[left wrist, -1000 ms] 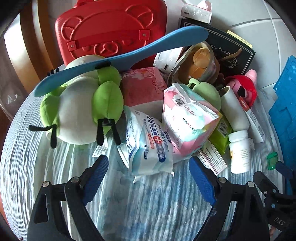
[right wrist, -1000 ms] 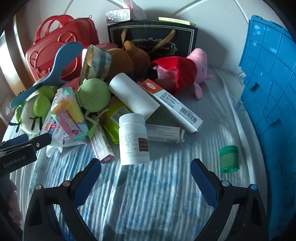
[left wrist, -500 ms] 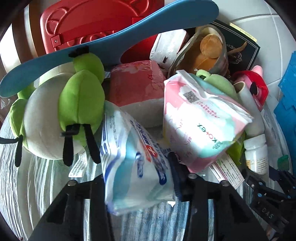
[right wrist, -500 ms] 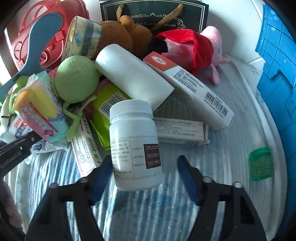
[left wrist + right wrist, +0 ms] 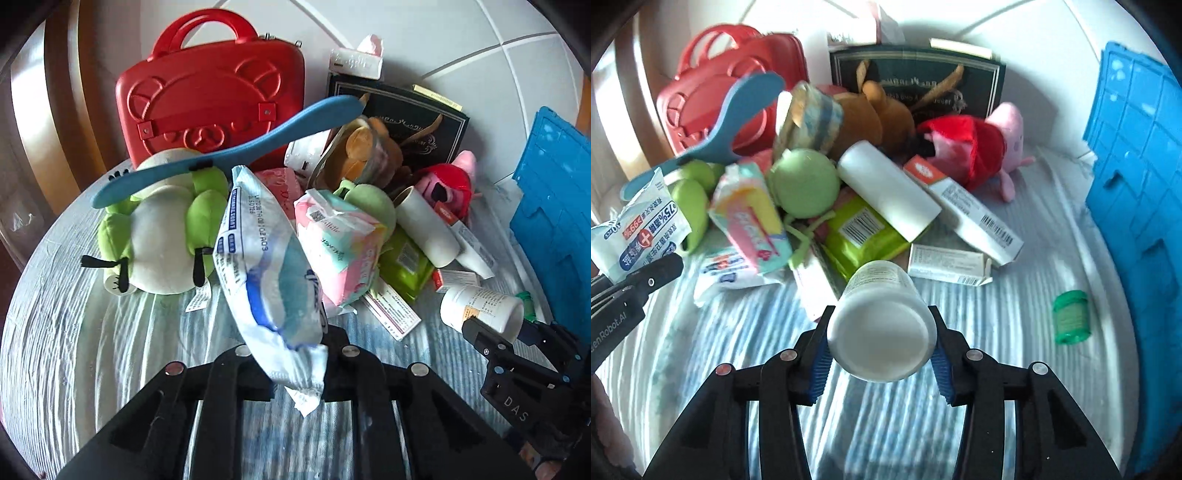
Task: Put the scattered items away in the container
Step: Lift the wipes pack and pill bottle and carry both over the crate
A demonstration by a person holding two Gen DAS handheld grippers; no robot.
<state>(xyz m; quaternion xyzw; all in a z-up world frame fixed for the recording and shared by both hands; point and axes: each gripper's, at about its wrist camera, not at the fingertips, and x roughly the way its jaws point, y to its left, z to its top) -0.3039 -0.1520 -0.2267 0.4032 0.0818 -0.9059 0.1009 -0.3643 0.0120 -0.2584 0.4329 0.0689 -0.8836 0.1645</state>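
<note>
Lifting two items: our left gripper [image 5: 295, 363] has just closed on the wipes packet [image 5: 266, 266], our right gripper [image 5: 881, 354] on the white bottle [image 5: 882, 325], both above the cloth; the bottle, pinched near its base, could slip before reaching the blue crate [image 5: 1141, 177].

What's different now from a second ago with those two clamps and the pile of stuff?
Both jaws have just been closing. The left gripper took hold of the blue-and-white wipes pack and lifted it. The right gripper clamped the white bottle, now tipped up off the cloth. The rest of the pile and the green jar stayed put.
</note>
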